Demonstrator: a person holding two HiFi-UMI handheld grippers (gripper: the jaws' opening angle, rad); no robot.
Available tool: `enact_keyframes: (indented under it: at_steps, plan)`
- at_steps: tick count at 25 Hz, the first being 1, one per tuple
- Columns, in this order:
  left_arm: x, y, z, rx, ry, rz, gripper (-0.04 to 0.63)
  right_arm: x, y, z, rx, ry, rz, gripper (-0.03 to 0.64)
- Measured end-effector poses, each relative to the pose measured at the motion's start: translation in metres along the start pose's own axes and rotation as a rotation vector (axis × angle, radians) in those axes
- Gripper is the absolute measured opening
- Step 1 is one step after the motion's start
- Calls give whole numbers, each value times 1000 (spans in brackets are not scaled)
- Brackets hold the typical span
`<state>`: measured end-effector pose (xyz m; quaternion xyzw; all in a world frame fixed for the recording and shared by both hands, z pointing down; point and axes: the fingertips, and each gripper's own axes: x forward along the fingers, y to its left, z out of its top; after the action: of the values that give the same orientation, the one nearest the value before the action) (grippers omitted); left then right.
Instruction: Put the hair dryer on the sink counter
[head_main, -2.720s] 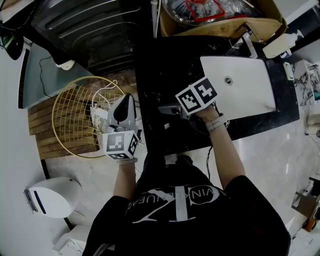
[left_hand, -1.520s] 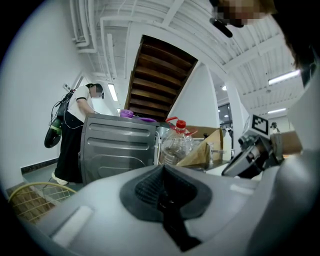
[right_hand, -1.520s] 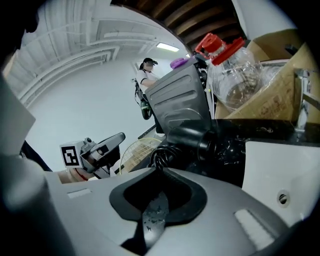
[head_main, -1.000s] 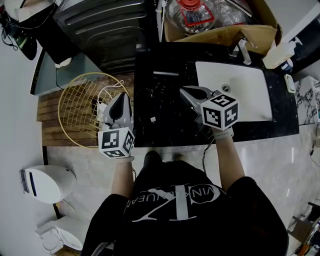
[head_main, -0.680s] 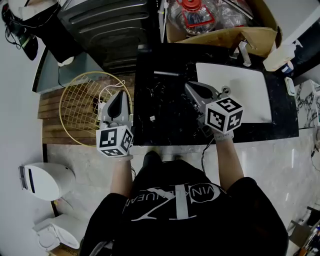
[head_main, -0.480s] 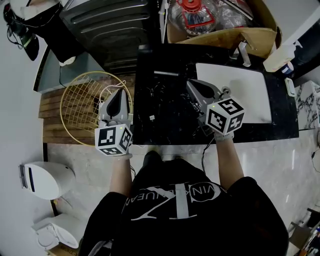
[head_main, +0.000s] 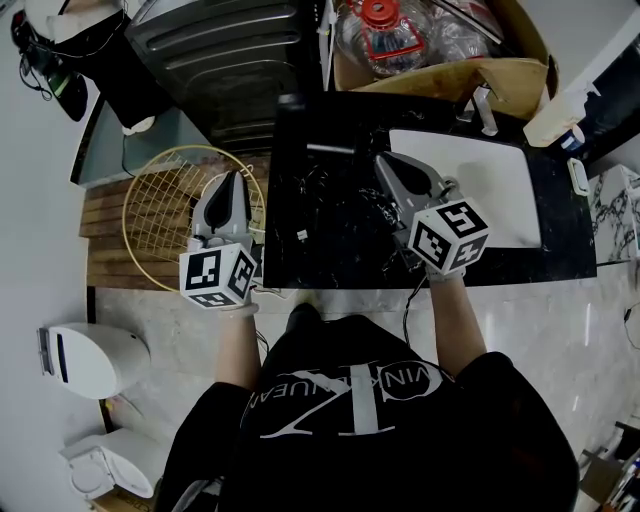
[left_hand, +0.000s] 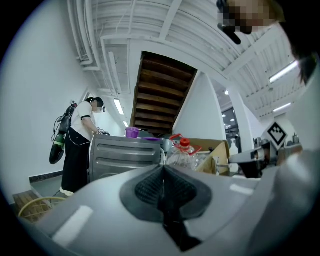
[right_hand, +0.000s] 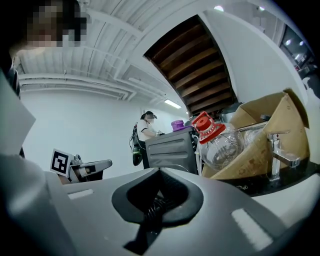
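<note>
My right gripper (head_main: 385, 160) hovers over the black sink counter (head_main: 320, 262), pointing up-left. In the right gripper view its jaws (right_hand: 159, 172) are shut, with a black coiled cord (right_hand: 152, 206) caught in the hollow between them. A dark tangle of cord (head_main: 335, 195) lies on the counter left of this gripper. I cannot make out the hair dryer's body against the black top. My left gripper (head_main: 232, 178) is shut and empty, held above the gold wire basket (head_main: 160, 205) left of the counter; its jaws (left_hand: 163, 167) point level.
The white basin (head_main: 495, 185) and faucet (head_main: 483, 108) fill the counter's right half. A cardboard box (head_main: 450, 68) with a large water bottle (head_main: 390, 28) stands behind it. A grey appliance (head_main: 220, 50) is at the back left. Another person (left_hand: 80, 145) stands beyond it.
Both grippers have come up toward the camera. The right one has swung from lying across the basin's left edge to pointing up-left over the counter. The left has drifted slightly left.
</note>
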<state>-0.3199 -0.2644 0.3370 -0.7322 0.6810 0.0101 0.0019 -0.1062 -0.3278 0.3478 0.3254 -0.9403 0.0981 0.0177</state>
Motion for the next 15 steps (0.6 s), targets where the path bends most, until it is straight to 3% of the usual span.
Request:
enact_keyframes:
  at_steps: [15]
  plan:
    - [-6, 5, 7, 15, -15, 40, 0, -4, -2, 0, -24, -32, -31, 2]
